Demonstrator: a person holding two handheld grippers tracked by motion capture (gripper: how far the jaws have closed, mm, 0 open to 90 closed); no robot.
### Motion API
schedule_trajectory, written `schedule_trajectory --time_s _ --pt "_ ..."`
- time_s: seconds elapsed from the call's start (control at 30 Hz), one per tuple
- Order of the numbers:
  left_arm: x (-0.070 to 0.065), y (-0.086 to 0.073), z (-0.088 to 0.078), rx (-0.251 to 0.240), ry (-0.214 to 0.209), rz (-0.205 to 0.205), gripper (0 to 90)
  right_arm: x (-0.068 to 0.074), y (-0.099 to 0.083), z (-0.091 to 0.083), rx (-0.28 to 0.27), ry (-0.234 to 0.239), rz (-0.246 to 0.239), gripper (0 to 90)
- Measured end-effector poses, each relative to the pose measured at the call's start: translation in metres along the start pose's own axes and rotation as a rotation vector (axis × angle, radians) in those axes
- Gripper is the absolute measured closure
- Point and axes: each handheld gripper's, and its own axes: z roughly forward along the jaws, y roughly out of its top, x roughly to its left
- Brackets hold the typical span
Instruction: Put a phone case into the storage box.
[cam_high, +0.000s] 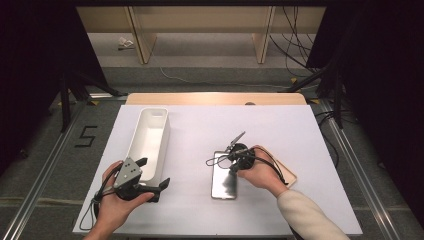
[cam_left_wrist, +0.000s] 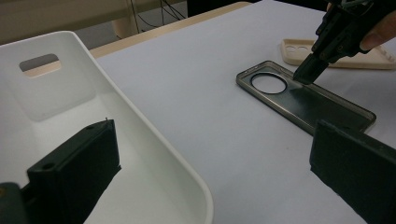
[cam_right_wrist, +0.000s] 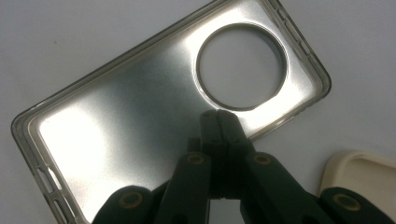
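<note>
Bright overhead light, dark surroundings, glare on phone case (cam_right_wrist: 140, 126)

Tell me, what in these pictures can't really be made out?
- Cream phone case: in the high view, the right hand covers most of it; the right gripper view's edge cuts it off.
- Grey phone case: whether the shut right hand-held gripper touches or pinches it is unclear.
- White bin: the left gripper view's edges crop its near end.

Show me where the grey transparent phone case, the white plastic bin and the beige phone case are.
grey transparent phone case (cam_right_wrist: 116, 116): right gripper view, inner back.
white plastic bin (cam_high: 159, 112): high view, far rim.
beige phone case (cam_left_wrist: 369, 58): left gripper view, inner surface.
</note>
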Motion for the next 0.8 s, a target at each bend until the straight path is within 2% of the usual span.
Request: schedule_trajectory --time_s 0.03,0.1,0.17,0.23,0.27,0.3,0.33,0.37,0.43,0.47,0.5,0.57,0.67,0.8 --pt "0.000 0.000 0.000 0.000 0.000 0.000 0.9 0.000 0.000 0.000 -0.008 0.000 -0.007 90.0" --pt "0.000 0.000 0.000 0.000 0.000 0.000 0.9 0.001 0.000 -0.003 -0.039 0.004 -0.018 82.5" --pt "0.000 0.000 0.000 0.000 -0.001 0.002 0.9 0.003 0.000 -0.008 -0.075 -0.011 -0.053 77.4" --pt "0.000 0.000 0.000 0.000 -0.002 0.000 0.9 0.005 0.000 -0.014 -0.115 -0.018 -0.111 67.1" --pt "0.000 0.000 0.000 0.000 -0.002 0.000 0.9 0.005 0.000 -0.014 -0.115 -0.018 -0.111 67.1" --pt "0.000 0.000 0.000 0.000 -0.003 0.000 0.9 0.009 0.001 -0.019 -0.113 -0.013 -0.147 54.3" --pt "0.000 0.000 0.000 0.001 -0.004 0.001 0.9 0.009 0.001 -0.019 -0.113 -0.013 -0.147 54.3" --pt "0.000 0.000 0.000 0.001 -0.004 0.001 0.9 0.014 0.000 -0.024 -0.105 -0.004 -0.196 47.8" --pt "-0.001 0.000 0.000 0.003 -0.006 0.002 0.9 0.018 0.000 -0.025 -0.091 0.015 -0.240 40.1" --pt "-0.001 0.000 0.000 0.003 -0.006 0.002 0.9 0.018 0.000 -0.025 -0.091 0.015 -0.240 40.1" --pt "-0.001 0.000 0.000 0.003 -0.006 0.002 0.9 0.022 0.000 -0.025 -0.069 0.029 -0.287 34.8" --pt "-0.001 0.000 0.000 0.002 -0.005 0.001 0.9 0.026 0.000 -0.024 -0.036 0.050 -0.327 31.4" --pt "0.000 0.000 0.000 0.003 -0.008 0.001 0.9 0.032 0.000 -0.022 0.014 0.066 -0.353 25.4" --pt "0.000 0.000 0.000 0.005 -0.010 0.003 1.0 0.036 0.001 -0.022 0.017 0.073 -0.365 22.4"
